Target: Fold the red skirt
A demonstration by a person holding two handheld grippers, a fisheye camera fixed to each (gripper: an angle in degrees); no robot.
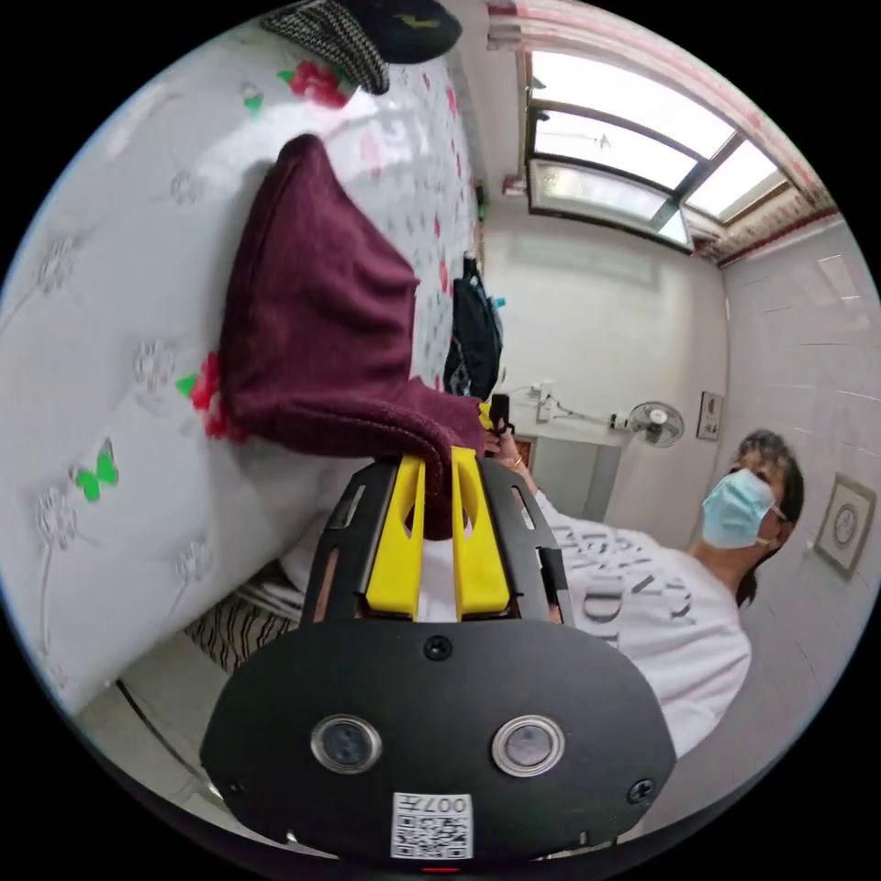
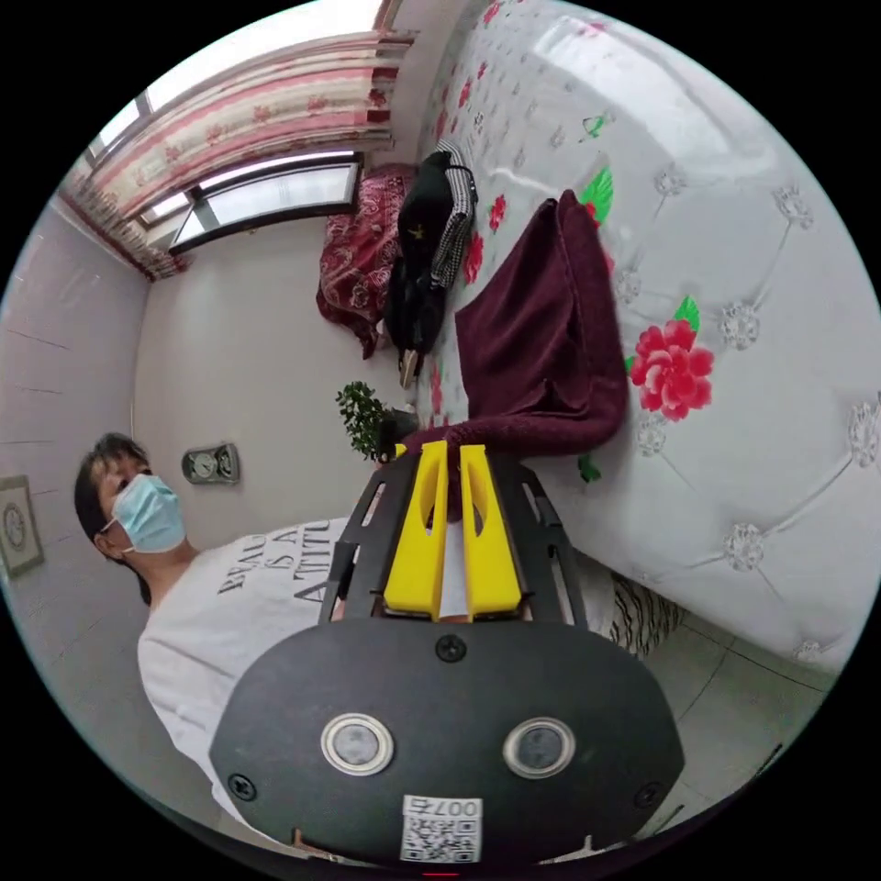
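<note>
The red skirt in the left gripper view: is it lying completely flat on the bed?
No. One edge of the red skirt is pinched between the left gripper jaws and lifted off the flowered bed cover.

Daylit throughout, from the window, blown out to near white. Broad glare on the quilted bed cover toward its far edge. Shadows soft. Strong fisheye bending at both views' rims, black corners beyond. Focus sharp centrally, slightly soft near the rims.

The skirt lies on the bed, its near edge between both tools' jaws.
</note>
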